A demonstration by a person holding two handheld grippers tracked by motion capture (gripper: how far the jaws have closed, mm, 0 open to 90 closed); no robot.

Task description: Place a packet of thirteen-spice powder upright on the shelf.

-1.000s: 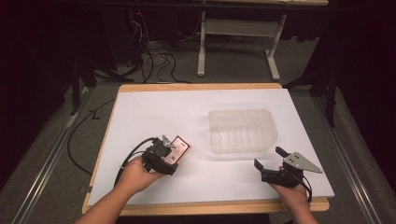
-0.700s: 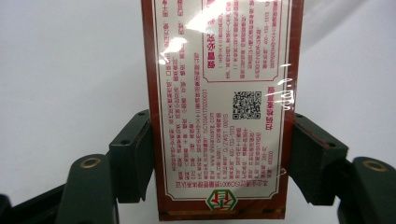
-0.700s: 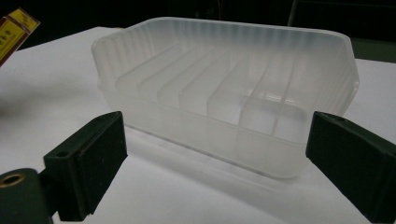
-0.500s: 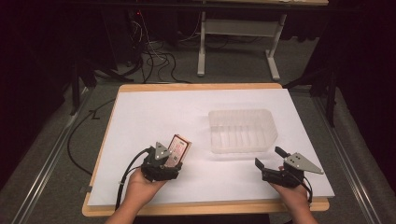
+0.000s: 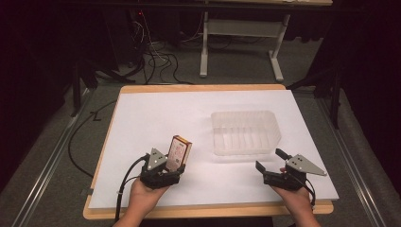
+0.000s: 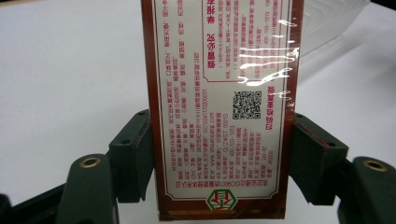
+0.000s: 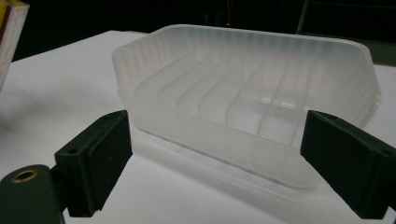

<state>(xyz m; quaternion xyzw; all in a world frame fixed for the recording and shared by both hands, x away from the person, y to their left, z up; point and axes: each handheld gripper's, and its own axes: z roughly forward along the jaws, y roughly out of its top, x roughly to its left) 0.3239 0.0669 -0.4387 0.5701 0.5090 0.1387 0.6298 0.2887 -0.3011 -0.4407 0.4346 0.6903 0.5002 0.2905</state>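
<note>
White sheet covers wooden tabletop mid-frame; white desk frame, cable tangle at top

The high view looks forward and down from above the person's side of the desk, far enough off to take in the whole top and the floor behind it. The left gripper view sits very close behind a printed box, looking along it between its fingers, with a corner of the clear tray just behind the box. The right gripper view is low, near the desk surface, facing the clear tray from just in front; the box's edge shows left of the tray. All three views share the tray and the box.
</note>
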